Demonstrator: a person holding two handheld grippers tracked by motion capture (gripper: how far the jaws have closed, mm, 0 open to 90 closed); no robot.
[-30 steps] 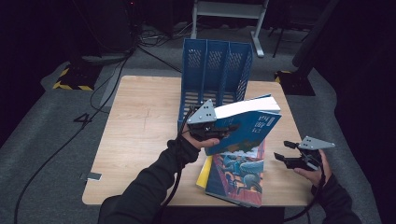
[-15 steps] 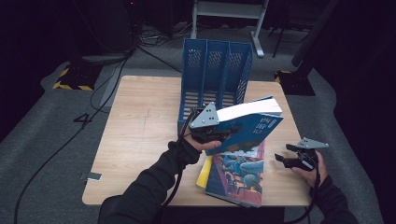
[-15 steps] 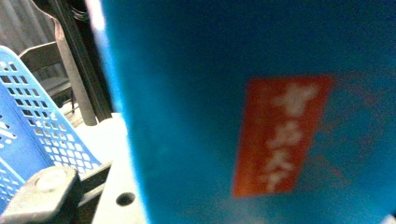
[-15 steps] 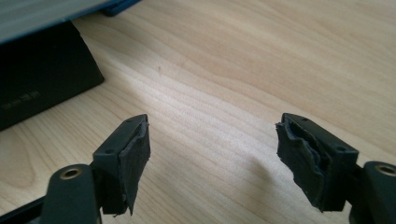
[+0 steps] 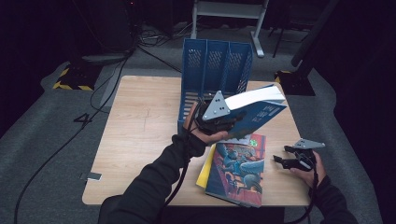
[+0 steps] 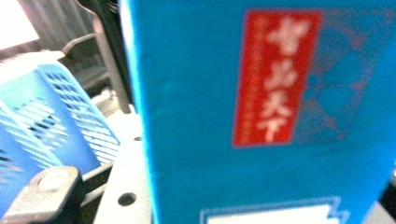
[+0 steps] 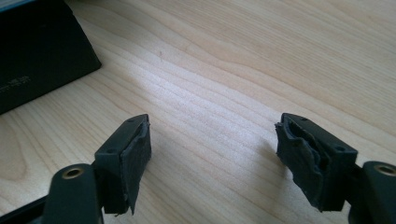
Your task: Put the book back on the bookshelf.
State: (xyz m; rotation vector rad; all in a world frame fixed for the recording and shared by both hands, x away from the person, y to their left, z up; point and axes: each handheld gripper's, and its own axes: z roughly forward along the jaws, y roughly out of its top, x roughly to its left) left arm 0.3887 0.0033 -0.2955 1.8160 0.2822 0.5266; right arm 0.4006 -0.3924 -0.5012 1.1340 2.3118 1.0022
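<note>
A thick blue book (image 5: 256,111) with white page edges hangs tilted over the table, in front of the blue slotted file rack (image 5: 215,65). My left gripper (image 5: 223,122) is shut on the book's lower left end. In the left gripper view the book's blue cover with a red label (image 6: 261,116) is very close, and the rack (image 6: 51,116) lies to its left. My right gripper (image 5: 284,161) hovers low over the table near its right edge. Its jaws stand wide apart with only bare wood between them (image 7: 212,154).
A book with an illustrated cover (image 5: 236,170) lies flat near the table's front edge on top of a yellow one (image 5: 205,168). A dark book corner (image 7: 37,51) lies up and to the left of my right gripper. The wooden table (image 5: 140,130) has bare surface at left.
My left gripper has lifted the blue book higher and tipped it up toward the rack. My right hand has sunk a little toward the table's right front.
</note>
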